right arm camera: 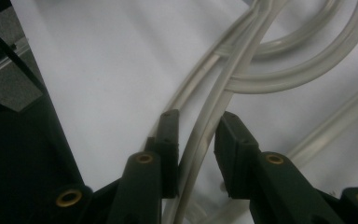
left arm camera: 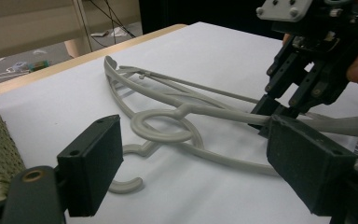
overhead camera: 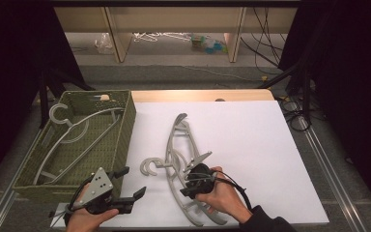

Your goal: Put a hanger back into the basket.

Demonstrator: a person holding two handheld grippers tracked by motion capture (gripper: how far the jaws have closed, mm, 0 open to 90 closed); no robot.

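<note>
The hangers [overhead camera: 181,159] lie in a loose pile on the white sheet, low and centre in the high view, their grey plastic arms curving up toward mid-frame and one hook [overhead camera: 150,166] curling out to the left. The right gripper [overhead camera: 192,180] sits on the pile's lower part; in its own view the two black jaws straddle a pale hanger arm [right arm camera: 200,140], narrowed around it with a small gap on each side, so whether the pads press it cannot be told. The left gripper [overhead camera: 131,183] rests at lower left of the high view, just left of the pile, jaws wide apart with nothing between them. The hangers are thin, smooth and matt, with rounded hooks [left arm camera: 163,127]. At left stands a green woven basket [overhead camera: 123,133] holding more grey hangers [overhead camera: 72,140]. The sheet [overhead camera: 251,145] covers a wooden table [overhead camera: 198,94].
</note>
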